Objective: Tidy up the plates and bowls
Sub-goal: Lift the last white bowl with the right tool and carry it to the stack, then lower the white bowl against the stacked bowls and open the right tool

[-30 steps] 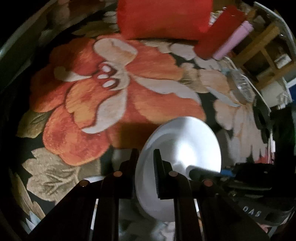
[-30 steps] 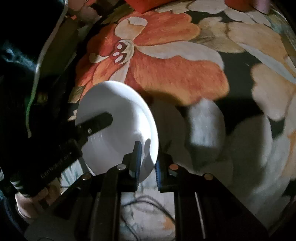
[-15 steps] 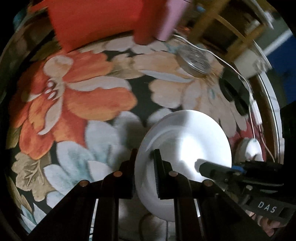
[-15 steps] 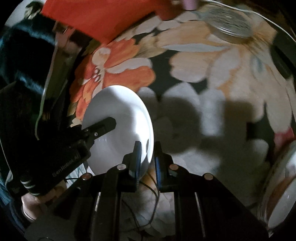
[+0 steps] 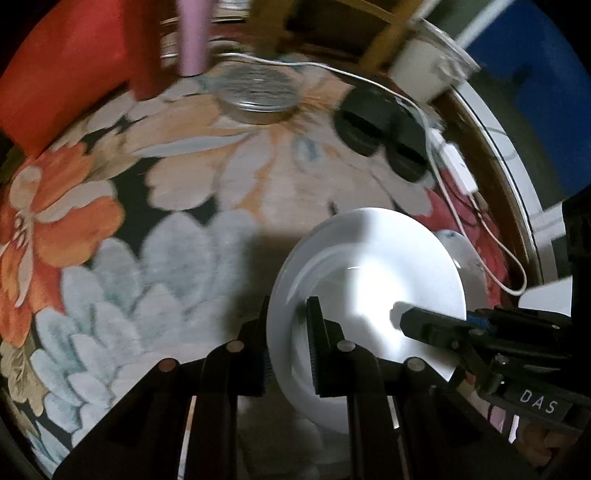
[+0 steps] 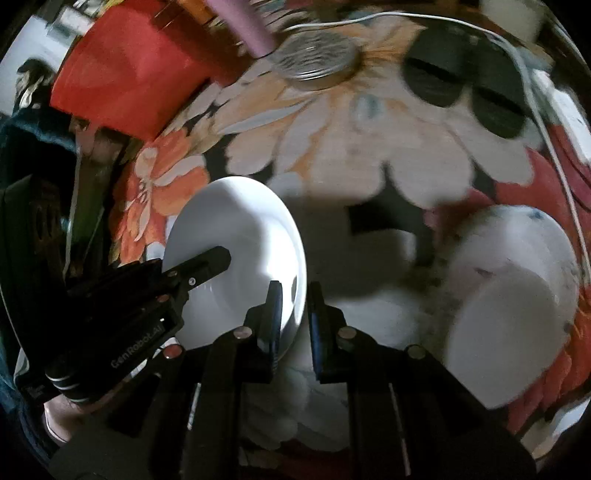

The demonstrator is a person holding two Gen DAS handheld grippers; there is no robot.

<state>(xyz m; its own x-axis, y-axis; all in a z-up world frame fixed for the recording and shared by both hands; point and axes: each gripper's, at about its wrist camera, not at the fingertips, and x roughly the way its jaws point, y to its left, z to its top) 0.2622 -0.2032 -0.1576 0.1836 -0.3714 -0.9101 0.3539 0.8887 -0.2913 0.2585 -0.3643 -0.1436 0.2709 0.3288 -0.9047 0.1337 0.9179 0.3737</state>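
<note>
A white plate is held in the air between both grippers, above a floral carpet. My left gripper is shut on the plate's left rim. My right gripper is shut on the plate's right rim. Each gripper shows in the other's view: the right one at the plate's far side in the left wrist view, the left one in the right wrist view. White dishes, blurred, lie stacked on the carpet at the right; their edge peeks behind the plate in the left wrist view.
On the floral carpet stand a round glass lid, a black device with two round parts and a white cable with charger. A red cushion, a pink cylinder and wooden furniture legs are at the back.
Both grippers have carried the plate to the right across the carpet. The orange flower slid left and the stacked white dishes, the black device and the cable came into view.
</note>
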